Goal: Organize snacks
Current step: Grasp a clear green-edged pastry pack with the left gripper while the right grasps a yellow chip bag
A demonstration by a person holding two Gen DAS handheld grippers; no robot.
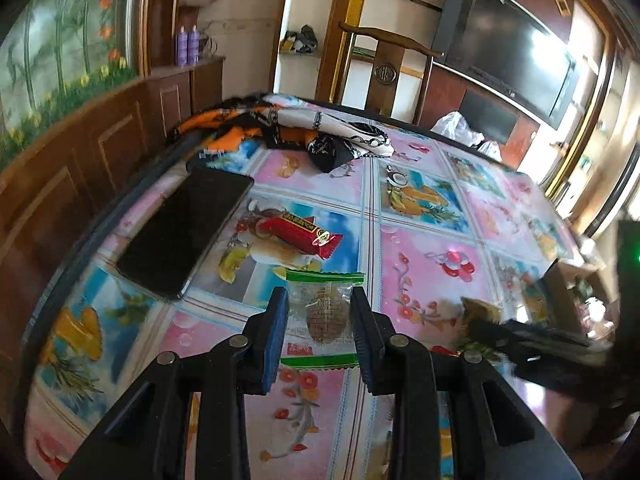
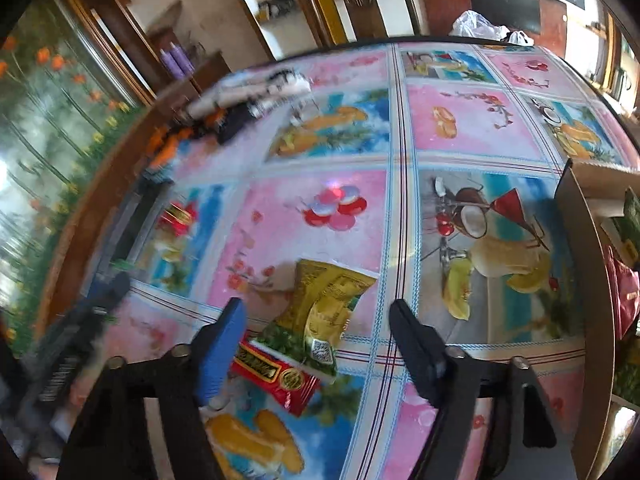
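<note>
Snacks lie scattered on the fruit-patterned worktop [image 1: 424,264], and both tongs are poised over them. The left tongs [image 1: 320,336] straddle a green-edged clear packet [image 1: 322,316] holding a brown round cake; the jaws stand moderately open on either side of it, close to its edges, and I cannot tell whether they press it yet. Just beyond lies a red wrapped bar [image 1: 298,234], beside a dark phone [image 1: 186,228], with a patterned scarf [image 1: 304,128] heaped at the far edge.

The right tongs [image 2: 316,356] are spread wide and hold nothing. Between their fingers lies a gold packet [image 2: 326,304], its lower end overlapping a red packet [image 2: 276,376]. A cardboard box [image 2: 588,264] stands at the right, already holding some packets, and is probably the destination.

All of these look light and crinkly, with slick film that would slide under a loose pinch. The clear packet's cake is likely brittle, so a grip across its middle should be gentle, or better placed on a sealed green end, where the film is flat and stiffer. The gold packet looks soft and pillowy; taking it across the narrow waist, clear of the red one beneath, should lift it alone.
</note>
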